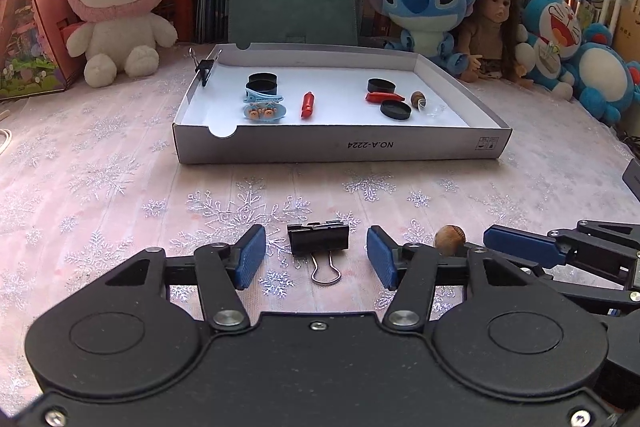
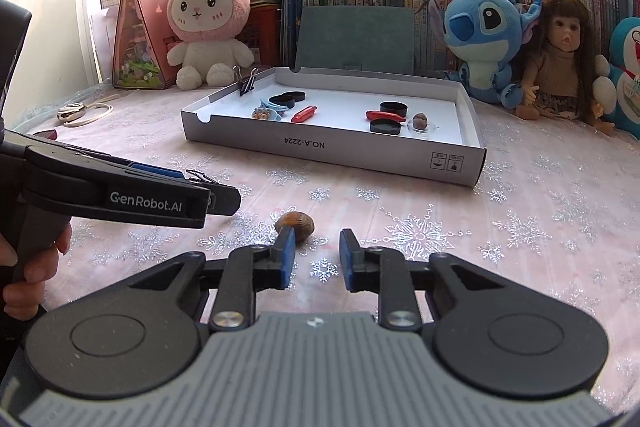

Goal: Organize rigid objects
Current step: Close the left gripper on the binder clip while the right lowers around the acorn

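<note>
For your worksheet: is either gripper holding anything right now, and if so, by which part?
Nothing is held. The left gripper straddles the binder clip untouched; the right gripper is empty beside the nut.

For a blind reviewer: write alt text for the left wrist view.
The left hand-held gripper hangs open around a black binder clip lying on a snowflake tablecloth, pads clear of it. Beyond, a shallow white box holds black caps and small red items; plush toys line the bookshelf behind.
</note>
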A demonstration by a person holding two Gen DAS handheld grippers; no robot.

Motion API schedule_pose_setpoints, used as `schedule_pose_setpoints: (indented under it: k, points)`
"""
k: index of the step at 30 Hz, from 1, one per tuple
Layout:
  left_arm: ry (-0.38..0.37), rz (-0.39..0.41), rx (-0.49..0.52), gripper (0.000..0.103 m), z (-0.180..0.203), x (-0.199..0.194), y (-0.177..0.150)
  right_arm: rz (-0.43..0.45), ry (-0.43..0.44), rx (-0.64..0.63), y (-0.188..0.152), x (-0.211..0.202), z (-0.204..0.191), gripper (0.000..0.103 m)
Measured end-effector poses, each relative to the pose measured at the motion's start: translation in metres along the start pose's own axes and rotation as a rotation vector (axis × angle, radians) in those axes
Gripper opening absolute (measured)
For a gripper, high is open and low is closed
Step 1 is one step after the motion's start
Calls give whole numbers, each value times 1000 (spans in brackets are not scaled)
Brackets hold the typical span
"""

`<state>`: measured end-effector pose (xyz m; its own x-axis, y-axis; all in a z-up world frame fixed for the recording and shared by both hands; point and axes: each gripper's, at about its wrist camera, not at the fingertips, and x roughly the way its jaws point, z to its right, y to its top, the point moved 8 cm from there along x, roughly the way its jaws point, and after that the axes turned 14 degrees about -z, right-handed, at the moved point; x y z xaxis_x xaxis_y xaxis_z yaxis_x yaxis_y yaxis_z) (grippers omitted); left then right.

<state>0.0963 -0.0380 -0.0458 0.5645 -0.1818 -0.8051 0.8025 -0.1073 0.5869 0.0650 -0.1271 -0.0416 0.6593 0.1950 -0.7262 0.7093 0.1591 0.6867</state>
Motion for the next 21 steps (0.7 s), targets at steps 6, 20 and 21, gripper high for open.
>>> schedule_pose_setpoints:
  k: [6, 20, 21]
  points:
    - [21, 12, 27, 34, 1, 2, 0, 7, 7, 6, 1, 1, -2, 33]
    - [31, 22, 19, 31, -8, -2, -3, 25, 0, 1, 8, 7, -14, 38]
    - [34, 25, 10, 31, -10, -2, -3, 26, -3, 2, 8, 7, -15, 38]
